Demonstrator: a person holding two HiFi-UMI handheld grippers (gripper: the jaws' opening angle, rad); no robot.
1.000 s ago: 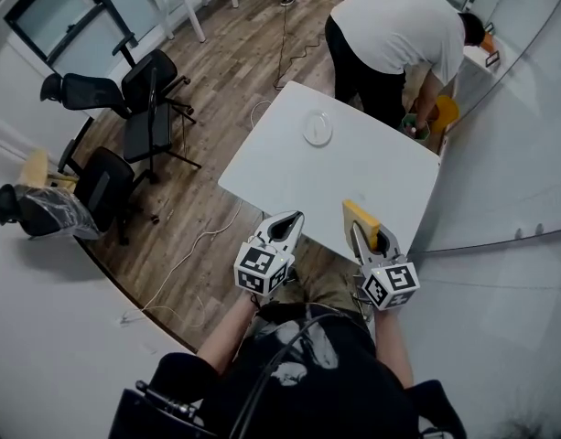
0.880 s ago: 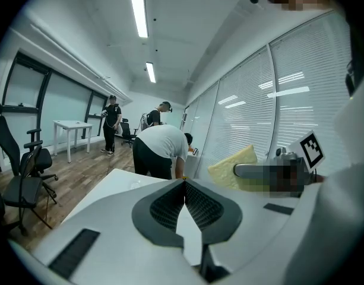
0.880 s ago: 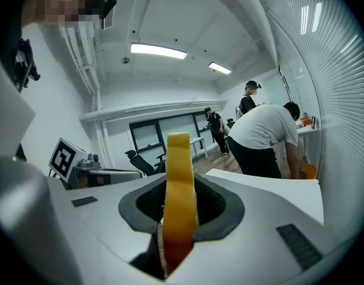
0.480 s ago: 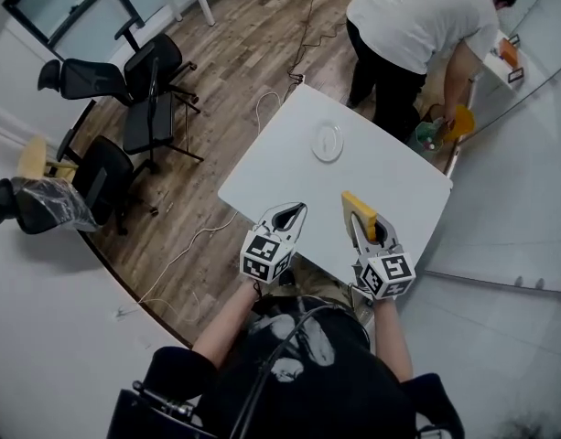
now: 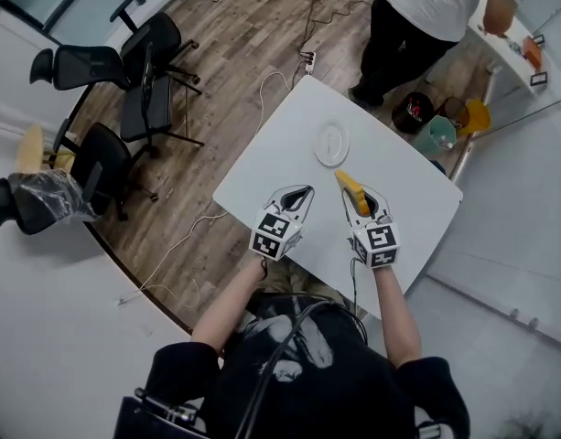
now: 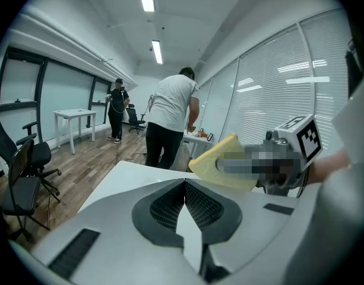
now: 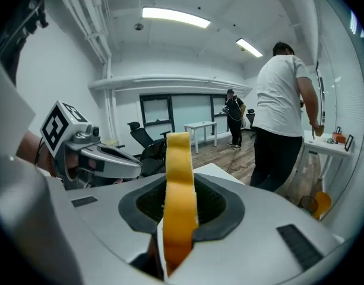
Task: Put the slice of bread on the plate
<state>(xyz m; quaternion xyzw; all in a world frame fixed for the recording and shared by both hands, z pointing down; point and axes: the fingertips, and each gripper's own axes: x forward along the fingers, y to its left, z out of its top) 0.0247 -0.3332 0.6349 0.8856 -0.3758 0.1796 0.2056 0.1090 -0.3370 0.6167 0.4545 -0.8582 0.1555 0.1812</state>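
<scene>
A round white plate (image 5: 332, 143) lies toward the far side of the white table (image 5: 262, 167). My right gripper (image 5: 361, 201) is shut on a yellow-crusted slice of bread (image 5: 347, 183), held on edge above the table just short of the plate. In the right gripper view the slice (image 7: 179, 177) stands upright between the dark pads. My left gripper (image 5: 304, 192) hovers beside it to the left, shut and with nothing in it; its tips (image 6: 183, 186) meet. The left gripper view shows the bread (image 6: 217, 162) from the side.
A person in a white shirt (image 5: 436, 3) bends over a shelf beyond the table's far corner. Bins and a yellow bucket (image 5: 477, 115) stand on the floor there. Black office chairs (image 5: 138, 71) and cables (image 5: 271, 85) lie left of the table.
Both grippers have moved forward and down, from the near table edge to over the table toward the plate, the bread still clamped. The person has stepped away from the table.
</scene>
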